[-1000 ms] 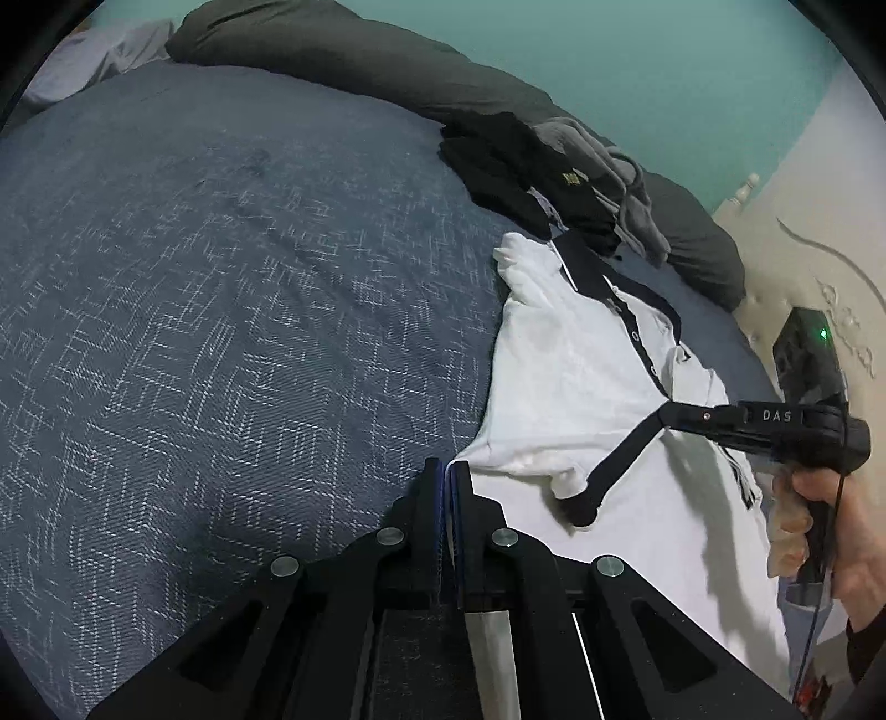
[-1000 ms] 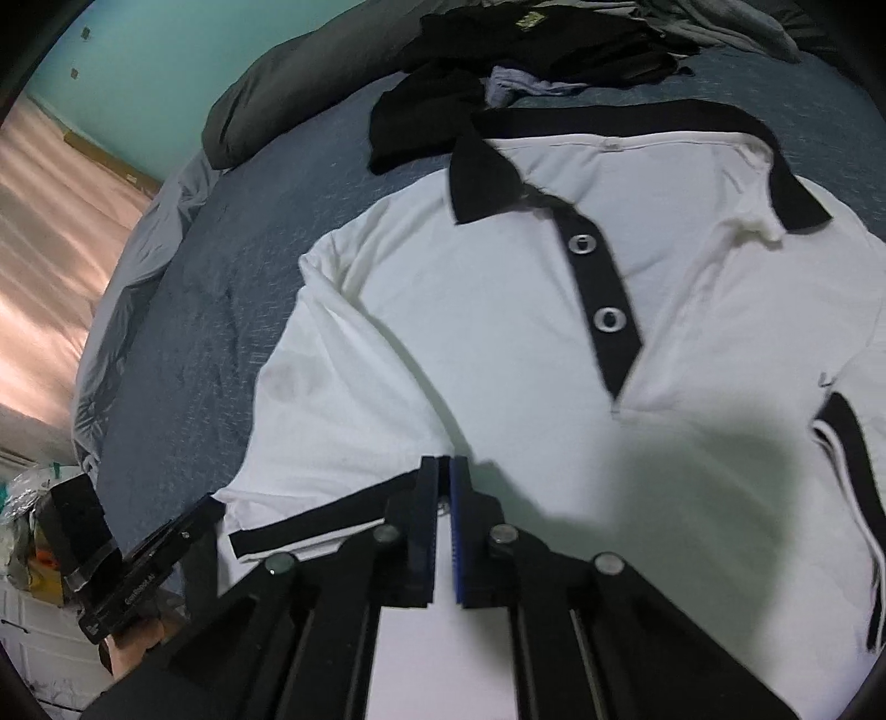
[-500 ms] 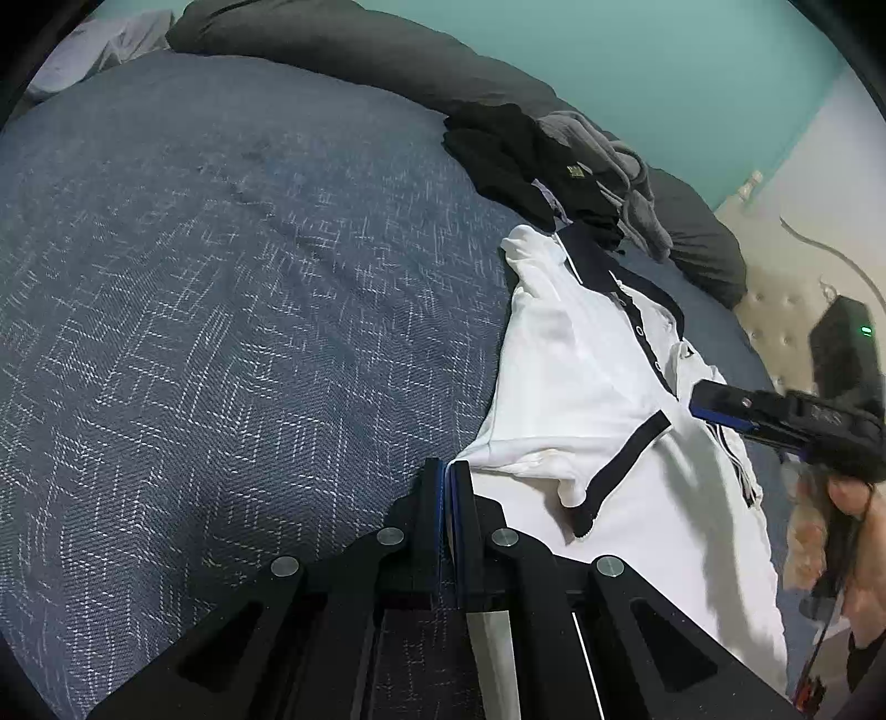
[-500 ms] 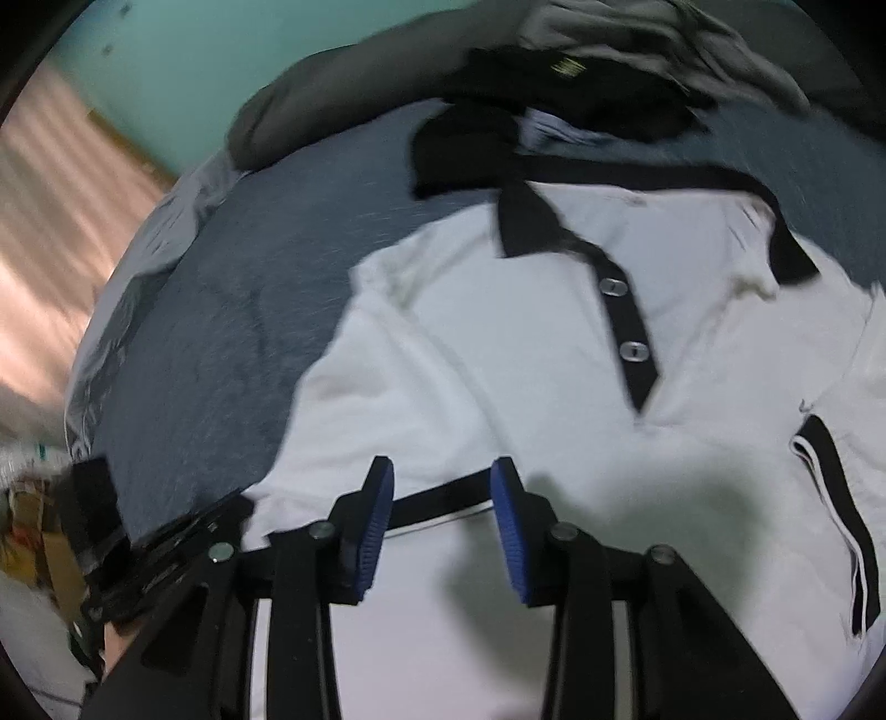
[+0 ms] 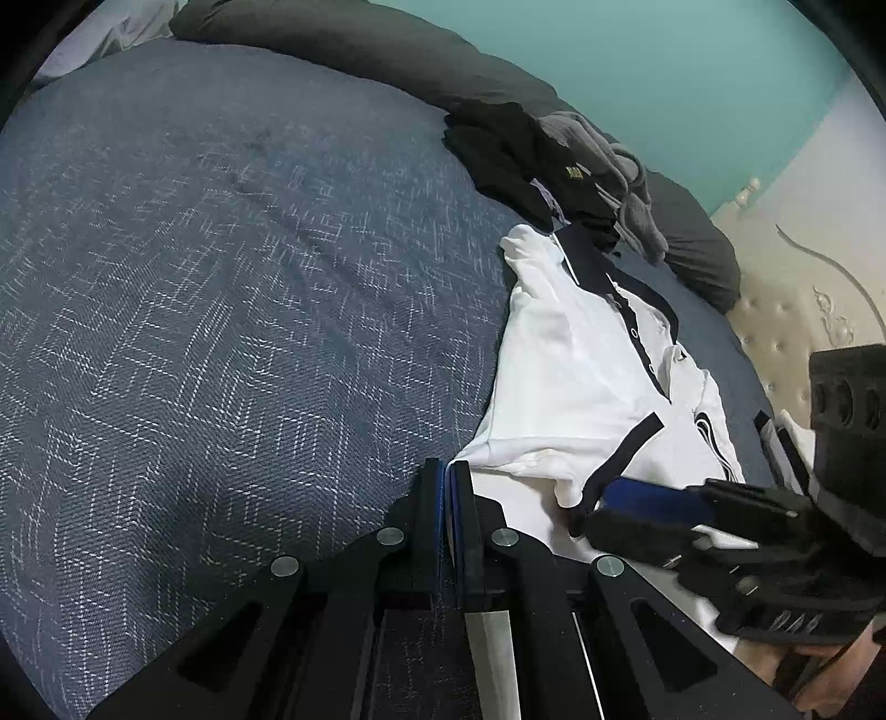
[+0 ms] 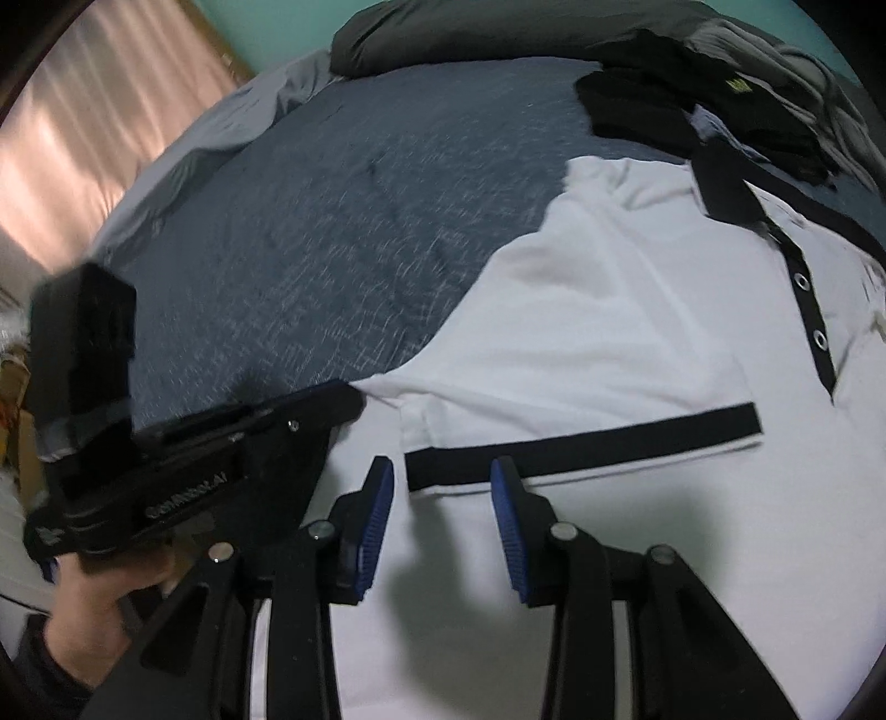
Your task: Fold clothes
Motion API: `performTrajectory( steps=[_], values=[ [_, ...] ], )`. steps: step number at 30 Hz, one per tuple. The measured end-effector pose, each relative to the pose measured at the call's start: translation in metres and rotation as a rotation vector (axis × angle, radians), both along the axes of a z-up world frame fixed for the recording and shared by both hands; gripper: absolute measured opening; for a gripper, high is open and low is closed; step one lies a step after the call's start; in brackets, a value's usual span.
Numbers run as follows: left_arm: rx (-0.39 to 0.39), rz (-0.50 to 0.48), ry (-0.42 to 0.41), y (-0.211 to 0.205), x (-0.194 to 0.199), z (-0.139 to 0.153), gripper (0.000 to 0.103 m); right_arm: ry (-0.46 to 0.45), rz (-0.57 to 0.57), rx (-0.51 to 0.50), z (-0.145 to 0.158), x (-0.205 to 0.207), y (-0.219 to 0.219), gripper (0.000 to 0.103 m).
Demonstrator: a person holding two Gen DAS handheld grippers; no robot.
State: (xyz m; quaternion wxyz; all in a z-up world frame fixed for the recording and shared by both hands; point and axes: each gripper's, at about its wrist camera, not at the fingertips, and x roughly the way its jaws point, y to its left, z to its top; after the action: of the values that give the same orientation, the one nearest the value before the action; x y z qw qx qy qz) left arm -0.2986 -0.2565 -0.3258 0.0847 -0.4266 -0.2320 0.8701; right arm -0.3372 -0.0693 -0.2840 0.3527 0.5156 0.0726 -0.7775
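Released since the earlier frame, sleeve (image 6: 581,443) lies folded across polo shirt (image 6: 609,310); right gripper (image 6: 443,498) open, left gripper (image 5: 447,487) closed, empty. Next, square the side fold.

We are in a home bedroom. We see a wide bed under a dark blue woven bedspread (image 5: 232,310), with long dark grey pillows (image 5: 354,50) along its far edge against a teal wall (image 5: 664,72). A cream tufted headboard (image 5: 786,310) stands at one side, and a pinkish curtain (image 6: 94,133) hangs at the other. A white polo shirt (image 6: 609,310) lies spread on the bedspread, and a pile of black and grey clothes (image 5: 548,160) sits near the pillows.
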Motion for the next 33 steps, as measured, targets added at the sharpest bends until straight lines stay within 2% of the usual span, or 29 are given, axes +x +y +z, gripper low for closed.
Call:
performTrajectory(
  steps=[2, 4, 6, 9, 15, 19, 24, 27, 29, 31, 33],
  values=[
    [-0.003, -0.001, -0.001, 0.0, 0.0, 0.0, 0.003, 0.026, 0.019, 0.03, -0.004, 0.002, -0.006, 0.034],
    [-0.005, -0.001, -0.002, 0.0, 0.0, 0.0, 0.003, 0.054, 0.044, 0.055, -0.007, 0.004, -0.008, 0.015],
    [-0.007, -0.001, -0.003, 0.0, 0.0, 0.0, 0.003, 0.063, 0.067, 0.067, -0.008, 0.006, -0.009, 0.005],
    [-0.007, 0.003, -0.004, 0.0, -0.001, -0.001, 0.003, 0.085, 0.101, 0.081, -0.001, 0.01, -0.006, 0.003],
    [0.001, 0.005, -0.006, -0.001, -0.001, -0.001, 0.003, 0.057, 0.155, 0.082, 0.008, 0.011, 0.006, 0.002],
    [0.001, 0.006, -0.01, -0.002, -0.001, -0.002, 0.003, 0.034, 0.191, 0.112, -0.001, 0.012, -0.001, 0.002],
    [0.005, 0.005, -0.012, -0.002, 0.001, -0.002, 0.003, 0.006, 0.21, 0.104, -0.006, 0.014, -0.005, 0.004],
    [0.008, 0.003, -0.014, -0.002, 0.001, -0.002, 0.003, -0.058, 0.153, 0.022, -0.002, 0.002, 0.01, 0.006],
    [0.017, 0.007, -0.016, -0.003, 0.002, -0.002, 0.004, -0.072, 0.104, -0.034, 0.004, -0.006, 0.026, 0.011],
    [0.026, 0.016, -0.018, -0.005, 0.002, -0.001, 0.004, -0.053, 0.029, -0.079, 0.013, -0.017, 0.046, 0.025],
    [0.035, 0.035, -0.012, -0.009, 0.004, 0.002, 0.004, -0.031, -0.062, -0.116, 0.019, -0.03, 0.068, 0.03]
  ],
)
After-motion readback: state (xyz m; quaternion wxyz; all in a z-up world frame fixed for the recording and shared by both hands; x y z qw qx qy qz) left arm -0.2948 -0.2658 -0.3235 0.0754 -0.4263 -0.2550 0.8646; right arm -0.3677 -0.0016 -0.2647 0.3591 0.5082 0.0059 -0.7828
